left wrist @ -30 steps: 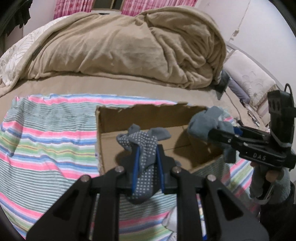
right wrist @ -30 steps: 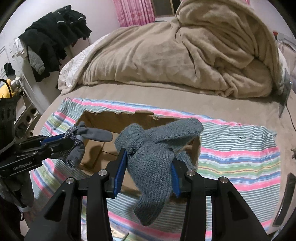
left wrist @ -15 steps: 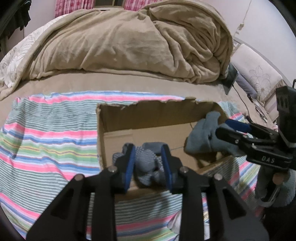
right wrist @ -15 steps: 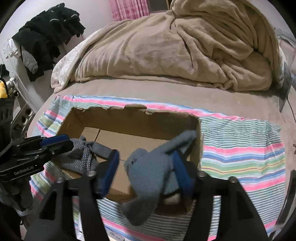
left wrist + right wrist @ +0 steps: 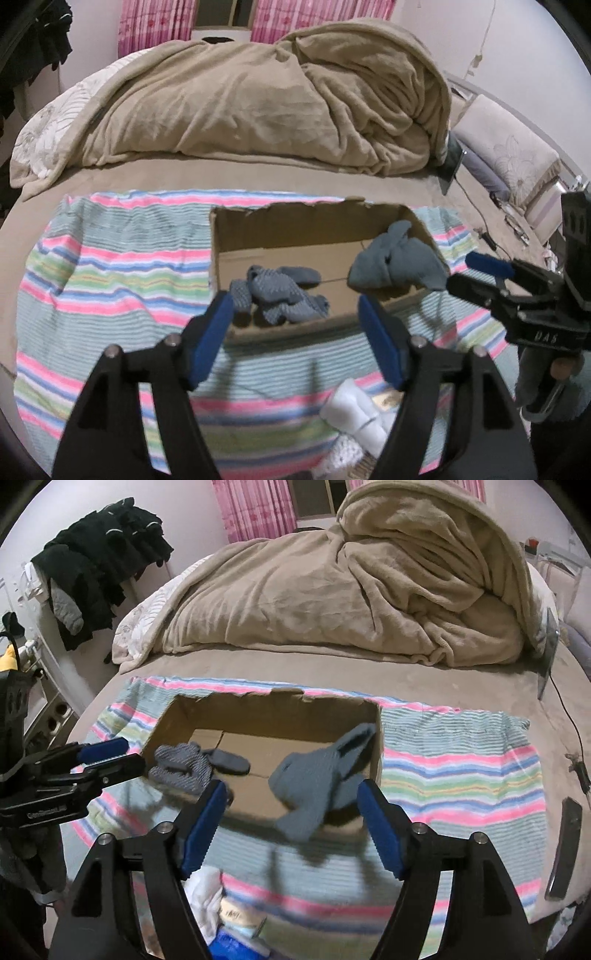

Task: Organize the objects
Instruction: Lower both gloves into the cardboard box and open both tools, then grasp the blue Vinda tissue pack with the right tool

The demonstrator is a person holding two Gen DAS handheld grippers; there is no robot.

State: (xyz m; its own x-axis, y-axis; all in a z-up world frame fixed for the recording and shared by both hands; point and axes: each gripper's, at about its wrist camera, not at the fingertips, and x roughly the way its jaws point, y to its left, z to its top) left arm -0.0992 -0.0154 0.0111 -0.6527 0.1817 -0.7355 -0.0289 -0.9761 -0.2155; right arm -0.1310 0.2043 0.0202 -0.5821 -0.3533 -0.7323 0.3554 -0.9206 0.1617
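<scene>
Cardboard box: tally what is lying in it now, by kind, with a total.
Dotted grey gloves: 1 bundle, at the box's left end
Plain blue-grey knit gloves: 1 bundle, at its right end, draped on the wall
Total in the cardboard box: 2 bundles

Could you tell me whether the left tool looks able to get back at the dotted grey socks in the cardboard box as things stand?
Probably yes. The left tool, jaws opening and empty, hovers just before the dotted grey socks, which lie uncovered in the open-topped cardboard box.
</scene>
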